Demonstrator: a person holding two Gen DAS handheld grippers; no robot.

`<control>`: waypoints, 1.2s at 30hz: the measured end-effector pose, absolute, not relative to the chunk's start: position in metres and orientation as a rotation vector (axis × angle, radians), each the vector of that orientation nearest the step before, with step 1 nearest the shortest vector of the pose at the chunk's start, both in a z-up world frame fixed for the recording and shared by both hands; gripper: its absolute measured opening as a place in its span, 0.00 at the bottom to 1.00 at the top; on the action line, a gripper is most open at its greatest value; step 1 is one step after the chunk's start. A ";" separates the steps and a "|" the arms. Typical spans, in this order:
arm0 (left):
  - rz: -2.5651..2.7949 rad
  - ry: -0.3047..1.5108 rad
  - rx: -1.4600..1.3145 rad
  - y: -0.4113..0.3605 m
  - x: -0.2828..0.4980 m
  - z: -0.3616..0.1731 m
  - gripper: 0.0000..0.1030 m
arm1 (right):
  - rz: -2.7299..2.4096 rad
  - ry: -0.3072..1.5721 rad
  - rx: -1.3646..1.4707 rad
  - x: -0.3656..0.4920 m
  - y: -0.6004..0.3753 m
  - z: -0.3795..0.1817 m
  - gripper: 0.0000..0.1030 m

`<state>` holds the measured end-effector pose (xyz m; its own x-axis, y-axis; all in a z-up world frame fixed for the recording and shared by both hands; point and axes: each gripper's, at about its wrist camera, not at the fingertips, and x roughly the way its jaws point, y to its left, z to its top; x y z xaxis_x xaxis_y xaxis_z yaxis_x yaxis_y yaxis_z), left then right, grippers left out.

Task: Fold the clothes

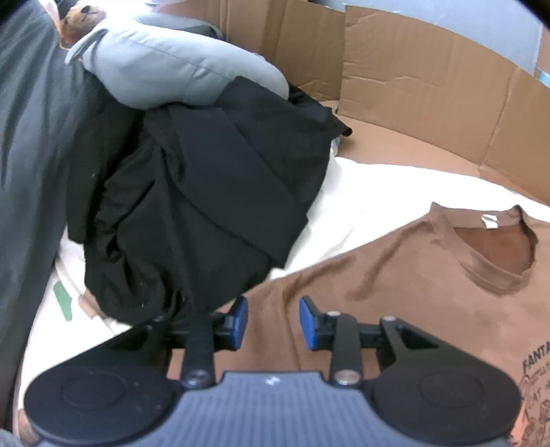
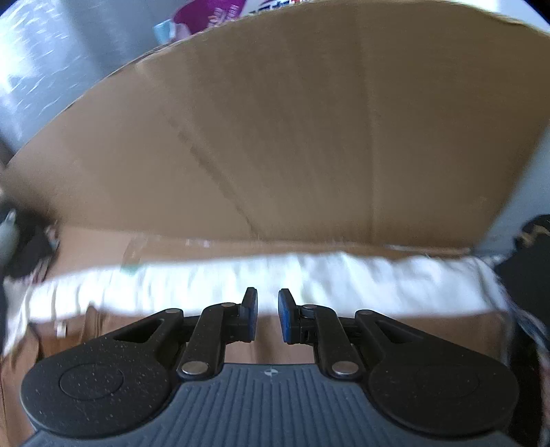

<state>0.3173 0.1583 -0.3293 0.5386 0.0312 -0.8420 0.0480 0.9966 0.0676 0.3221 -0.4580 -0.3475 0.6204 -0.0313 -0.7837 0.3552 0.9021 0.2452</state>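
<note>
A brown T-shirt (image 1: 395, 275) with a printed graphic lies spread flat on a white sheet (image 1: 371, 192), collar toward the far right. My left gripper (image 1: 273, 321) hovers open over the shirt's left part, nothing between its blue pads. A heap of black clothes (image 1: 206, 206) sits just left of it, with a grey padded garment (image 1: 165, 65) on top. In the right wrist view my right gripper (image 2: 267, 316) is open and empty, pointing at a cardboard wall (image 2: 275, 137) beyond the white sheet's (image 2: 240, 282) edge. The shirt is not seen there.
Cardboard panels (image 1: 412, 75) fence the far side of the work surface. A dark grey fabric (image 1: 27, 154) fills the left edge. A brown plush toy (image 1: 82, 20) peeks out at top left. Dark patterned cloth (image 2: 529, 275) lies at the right wrist view's right edge.
</note>
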 end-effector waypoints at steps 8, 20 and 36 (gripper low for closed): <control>-0.028 1.011 0.092 0.148 0.291 -0.321 0.46 | -0.187 0.904 0.273 0.252 -0.434 -0.359 0.18; 0.005 1.052 0.050 0.147 0.238 -0.343 0.45 | -0.142 0.981 0.102 0.168 -0.413 -0.380 0.18; 0.092 1.110 0.043 0.177 0.186 -0.348 0.45 | -0.276 1.136 0.008 0.128 -0.441 -0.376 0.17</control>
<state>0.1856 0.1768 -0.3481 0.4412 0.0953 -0.8924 -0.0524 0.9954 0.0804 0.1278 -0.4409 -0.3759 0.3915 -0.2128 -0.8952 0.2214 0.9661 -0.1329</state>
